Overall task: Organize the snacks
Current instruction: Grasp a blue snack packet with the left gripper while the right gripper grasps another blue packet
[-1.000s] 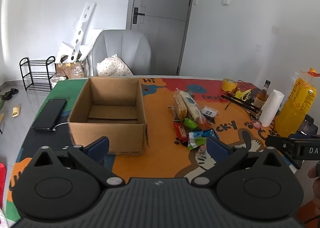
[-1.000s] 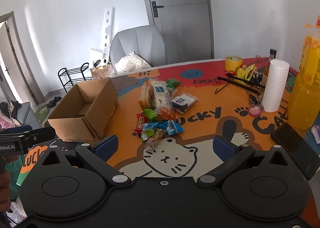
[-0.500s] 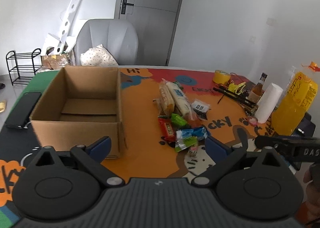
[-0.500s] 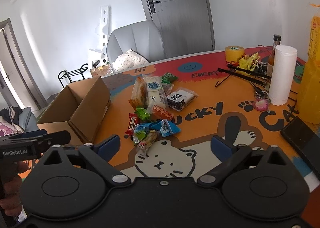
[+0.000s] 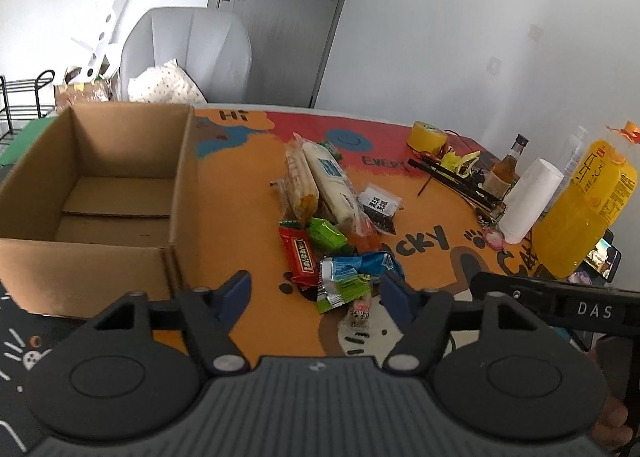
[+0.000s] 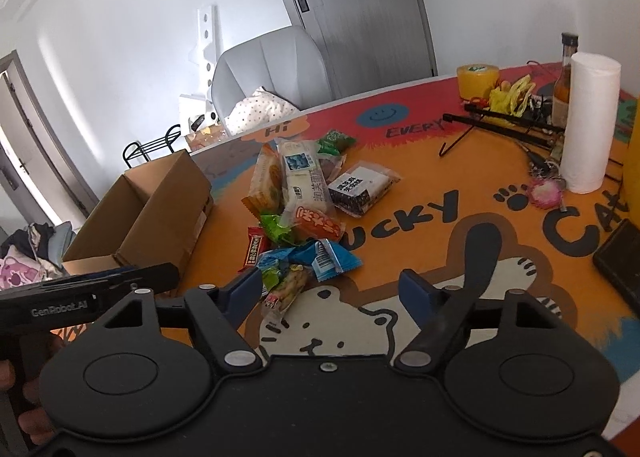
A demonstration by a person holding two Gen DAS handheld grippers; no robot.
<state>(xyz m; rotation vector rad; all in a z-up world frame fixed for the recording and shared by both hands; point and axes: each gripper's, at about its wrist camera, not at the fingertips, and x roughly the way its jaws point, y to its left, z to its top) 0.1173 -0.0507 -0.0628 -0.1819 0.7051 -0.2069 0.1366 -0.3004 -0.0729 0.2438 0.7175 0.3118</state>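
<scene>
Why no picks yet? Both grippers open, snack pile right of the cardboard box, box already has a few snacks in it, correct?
Not quite: the left wrist view shows the cardboard box empty. The rest holds: left gripper and right gripper open, snack pile right of the box.

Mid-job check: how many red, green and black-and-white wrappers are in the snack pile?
Red: 1, the red bar
Green: 3, the far green pack, the small bright green pack, the green-and-silver pack
Black-and-white: 1, the black-and-white pack
Total: 5
</scene>
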